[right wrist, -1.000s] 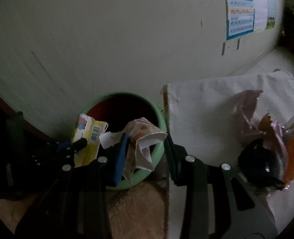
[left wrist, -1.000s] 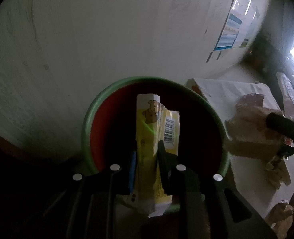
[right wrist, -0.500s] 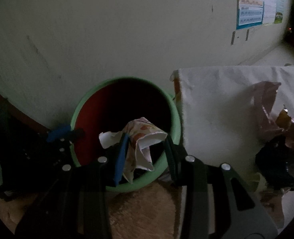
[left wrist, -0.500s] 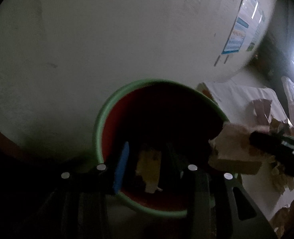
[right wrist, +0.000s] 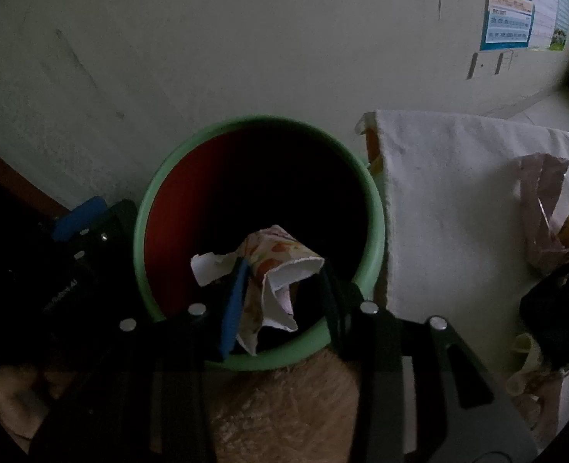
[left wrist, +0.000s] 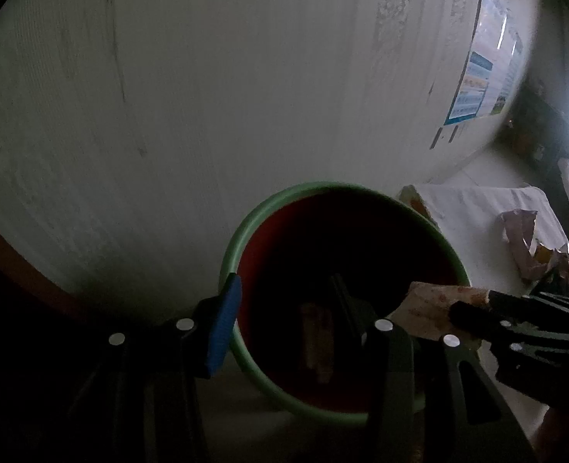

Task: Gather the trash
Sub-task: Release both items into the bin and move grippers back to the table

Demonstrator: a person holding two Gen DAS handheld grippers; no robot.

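Crumpled wrapper (right wrist: 269,266) sits between right tool's (right wrist: 280,281) opening jaws over bin (right wrist: 373,208); left tool (left wrist: 284,305) spreading, empty.

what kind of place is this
Probably a dim room at home: a green-rimmed waste bin stands against a scuffed pale wall with a printed poster, beside a white-covered surface strewn with wrappers.

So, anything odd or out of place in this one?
Only the expected mess: crumpled wrappers lie loose on the white cloth beside the bin. The right tongs are opening around a crumpled paper over the bin. The bin stands upright.
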